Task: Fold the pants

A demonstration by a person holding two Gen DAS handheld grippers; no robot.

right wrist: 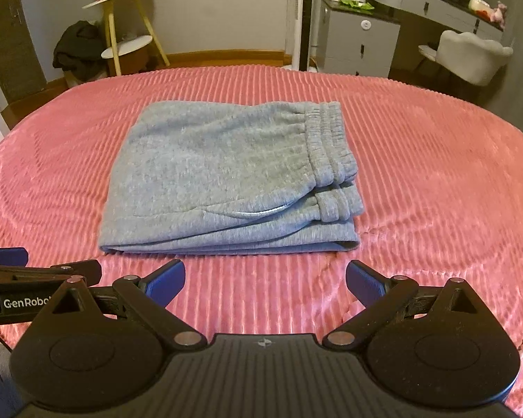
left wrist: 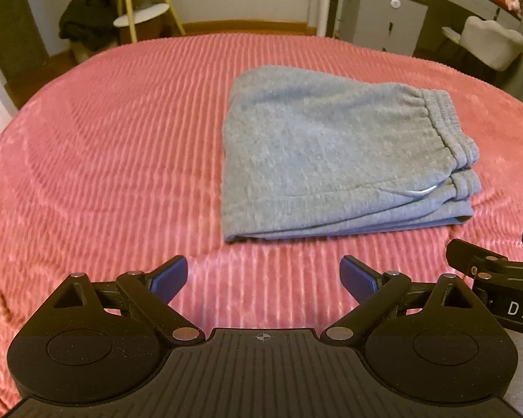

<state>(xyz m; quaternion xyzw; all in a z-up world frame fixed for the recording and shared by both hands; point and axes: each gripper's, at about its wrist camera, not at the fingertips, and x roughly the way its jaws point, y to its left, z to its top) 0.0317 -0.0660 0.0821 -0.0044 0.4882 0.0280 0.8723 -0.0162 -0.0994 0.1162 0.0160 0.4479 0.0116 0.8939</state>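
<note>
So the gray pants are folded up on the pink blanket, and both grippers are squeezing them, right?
Not quite. The gray pants are folded on the pink blanket, but neither gripper is squeezing them. The right wrist view shows the right gripper open and short of the pants, with bare blanket between. The left wrist view shows the left gripper open and clear of them too.

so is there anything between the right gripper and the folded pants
Nothing: only bare pink bedspread separates the open right gripper from the grey pants, clearest in the right wrist view.
</note>
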